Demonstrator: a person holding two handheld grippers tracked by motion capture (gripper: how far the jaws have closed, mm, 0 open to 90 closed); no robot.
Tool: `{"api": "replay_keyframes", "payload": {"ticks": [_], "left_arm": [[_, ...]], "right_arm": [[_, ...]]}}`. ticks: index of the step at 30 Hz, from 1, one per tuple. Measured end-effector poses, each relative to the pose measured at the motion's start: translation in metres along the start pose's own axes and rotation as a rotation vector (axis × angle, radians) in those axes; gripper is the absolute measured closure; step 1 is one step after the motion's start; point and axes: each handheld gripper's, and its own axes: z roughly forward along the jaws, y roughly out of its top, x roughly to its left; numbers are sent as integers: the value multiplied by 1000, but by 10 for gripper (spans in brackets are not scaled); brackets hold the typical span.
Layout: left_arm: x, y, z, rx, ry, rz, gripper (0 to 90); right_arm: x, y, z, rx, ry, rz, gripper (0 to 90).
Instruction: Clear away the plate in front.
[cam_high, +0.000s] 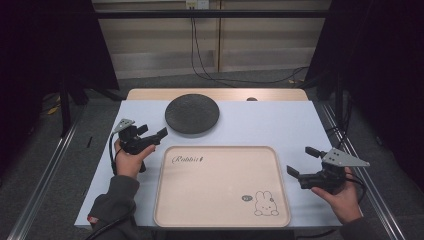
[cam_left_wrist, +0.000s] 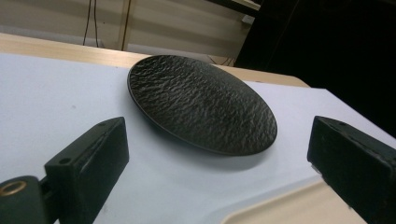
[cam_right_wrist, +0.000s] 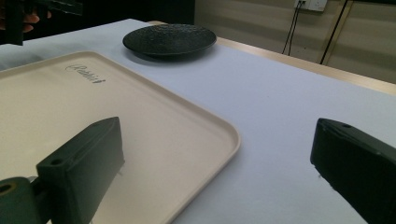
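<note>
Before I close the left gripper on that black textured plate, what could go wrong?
The left gripper, jaws open, faces the round black textured plate, whose low, shallow rim may slip out when pinched. The cream rectangular tray lies right beside it, so a dragged plate could catch its raised edge.

I note the plate (cam_left_wrist: 201, 105) ahead of the left tool (cam_left_wrist: 217, 154) is black, with a rough, rippled, faintly sheened face. The tray (cam_right_wrist: 154, 121) under the right tool (cam_right_wrist: 217, 163) looks like smooth matt cream plastic. Both tools' jaws read as matt black plastic; the right one carries a dull grey metal-looking plate. The desk (cam_high: 280, 125) beneath them is smooth, matt pale cover over a wood-toned edge.
</note>
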Motion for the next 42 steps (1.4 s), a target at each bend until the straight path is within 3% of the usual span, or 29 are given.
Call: {"api": "replay_keyframes", "payload": {"ticks": [7,10,14,18,26,33,41,42], "left_arm": [[11,4,17,10,32,-51,74],[15,5,20,28,47,-38,85],[15,7,25,23,65,-53,90],[16,8,33,37,82,-54,99],[23,9,48,19,108,-129,123],[29,13,59,25,161,-165,141],[34,14,73,27,176,-189,166],[35,14,75,20,176,-207,176]], "right_arm": [[1,-2,2,13,0,-14,27],[2,-1,0,7,-2,-8,29],[1,-1,-1,-6,-6,5,29],[0,-1,-2,-8,-10,-12,29],[1,-1,0,-1,-9,-14,30],[-1,0,-1,-11,-7,-8,29],[-2,1,-2,-21,1,-10,29],[-2,1,-2,-20,-2,-7,29]]}}
